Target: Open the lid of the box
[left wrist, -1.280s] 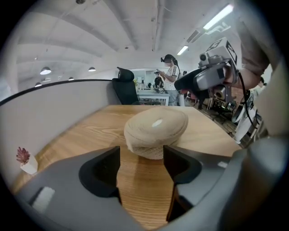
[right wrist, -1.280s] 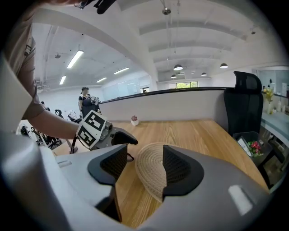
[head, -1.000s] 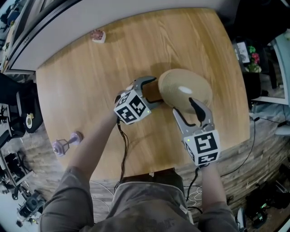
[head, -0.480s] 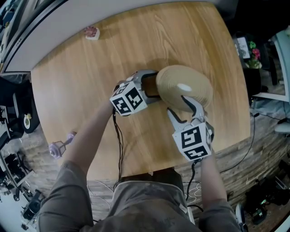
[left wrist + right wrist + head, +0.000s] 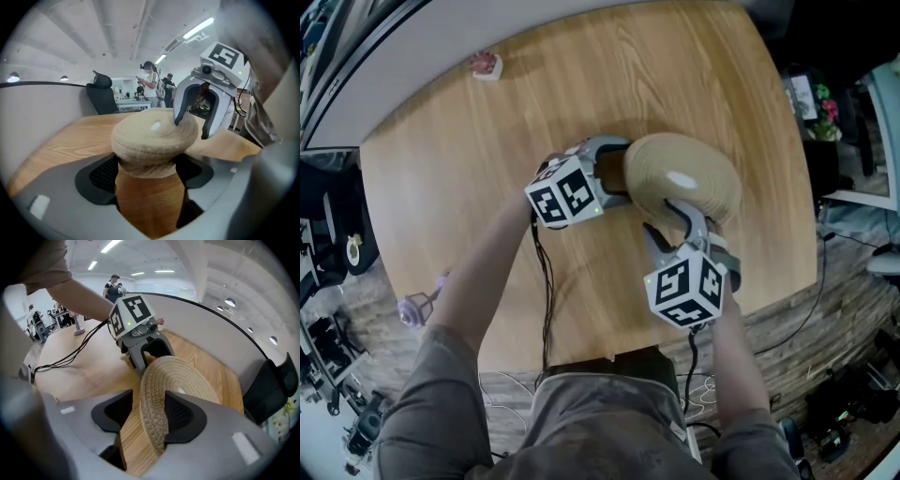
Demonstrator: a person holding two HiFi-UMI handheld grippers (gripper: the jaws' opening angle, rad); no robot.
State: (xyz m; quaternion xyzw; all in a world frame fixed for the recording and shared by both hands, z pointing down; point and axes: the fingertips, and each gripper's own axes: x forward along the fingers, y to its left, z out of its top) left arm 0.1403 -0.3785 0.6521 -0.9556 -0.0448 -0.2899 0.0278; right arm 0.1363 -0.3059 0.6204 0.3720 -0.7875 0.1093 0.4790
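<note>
— Where's the box?
— Right in my left gripper (image 5: 147, 176). Both pads are closed on the brown wooden box (image 5: 147, 206), just below its woven lid (image 5: 154, 133), which sits on top.
— And your other one?
— My right gripper (image 5: 154, 413) straddles the lid's near rim with its jaws fairly wide. One pad lies against the woven top, and beside the other I can see a strip of bare wood.
— What's around them?
— A light wooden surface (image 5: 487, 141), with the box near its middle. A purple object (image 5: 417, 307) lies at the near left edge and a small pink object (image 5: 486, 66) at the far corner, both well apart from the box. Beyond that there's a black chair (image 5: 101, 96) and people standing (image 5: 150, 84) under ceiling light strips.
— Anything different?
— Compared with half a second ago, the right gripper has drawn in closer to the lid and its marker cube has turned. Box and lid have stayed put.
</note>
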